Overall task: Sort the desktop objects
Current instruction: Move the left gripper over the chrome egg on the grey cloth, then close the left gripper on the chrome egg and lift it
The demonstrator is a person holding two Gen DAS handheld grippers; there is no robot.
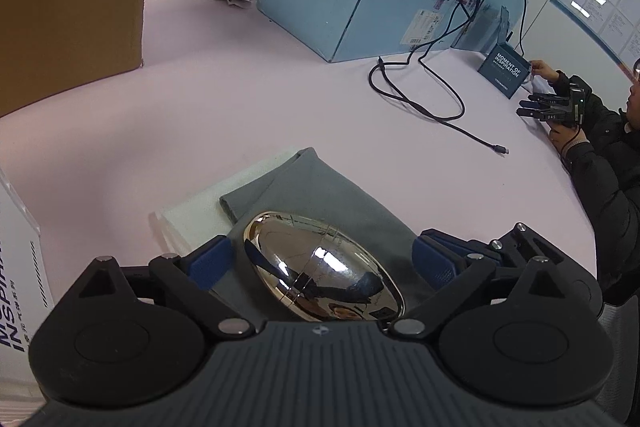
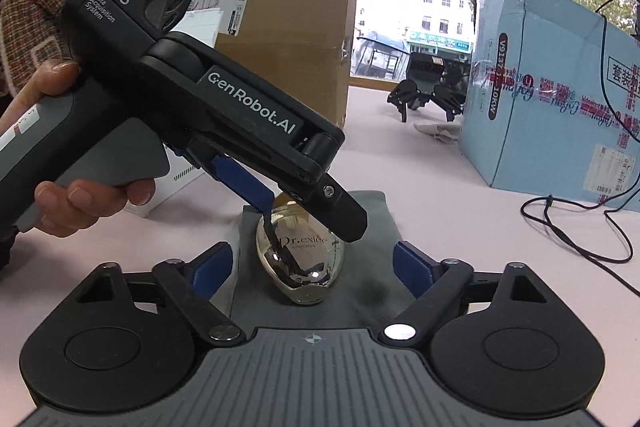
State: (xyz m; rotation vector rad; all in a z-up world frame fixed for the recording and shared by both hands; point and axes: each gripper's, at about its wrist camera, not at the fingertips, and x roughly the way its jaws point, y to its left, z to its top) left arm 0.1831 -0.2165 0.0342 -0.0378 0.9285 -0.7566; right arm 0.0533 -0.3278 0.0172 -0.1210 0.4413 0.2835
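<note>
On pale table, chrome egg (image 1: 320, 263) (atop grey cloth (image 1: 320, 187)) sits between wide-spread left gripper (image 1: 324, 261).

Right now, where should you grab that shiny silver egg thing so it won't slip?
Probably across the middle of the silver egg, its widest part, coming down from above. It lies on its side on the gray pouch, and its polished, rounded ends would likely squirt out of a pinch. The left gripper already straddles it with open jaws, one blue pad on each long side.
</note>
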